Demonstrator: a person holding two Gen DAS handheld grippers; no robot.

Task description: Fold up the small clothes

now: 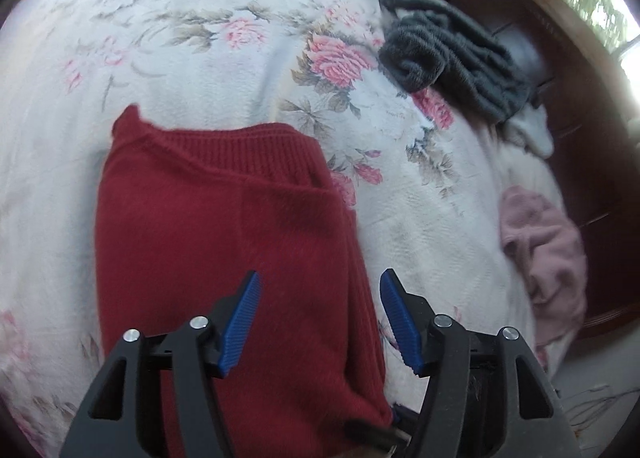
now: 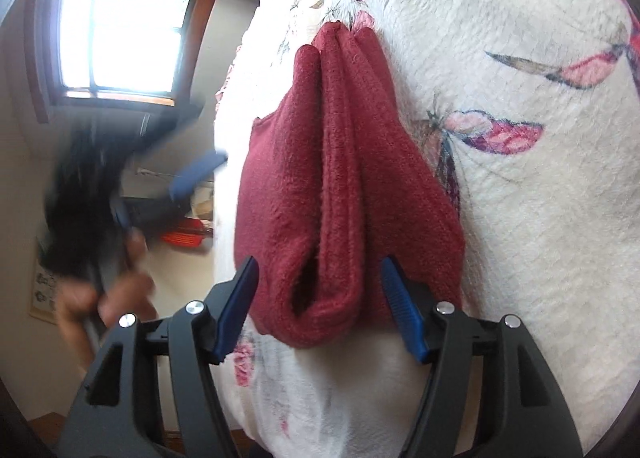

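- Left wrist view: my left gripper (image 1: 320,290) hangs above the red sweater (image 1: 224,242) with its jaws spread wide and nothing between them. The sweater lies on the floral blanket (image 1: 200,37), already doubled over, its ribbed band at the far edge and one long side edge running just under my right-hand pad (image 1: 400,322).
- A grey knit garment (image 1: 448,53) and a pink garment (image 1: 544,250) lie well apart near the blanket's far side; I judge they are waiting their turn, so I should leave them alone.
- To do this step well I'd come down square over that side edge and pinch all the layers together, not just the top one, or the fold will slide open.
- Right wrist view: my right gripper (image 2: 320,290) is also wide open and empty, with the sweater's (image 2: 340,177) rounded folded end sitting between the pads, seemingly untouched.
- The layers bunch into ridges here. I'd close low, near the blanket (image 2: 520,217), to catch the whole roll.
- The other gripper (image 2: 196,173) is a blur at left, held in a hand (image 2: 108,298); I should lift only once both have a grip.
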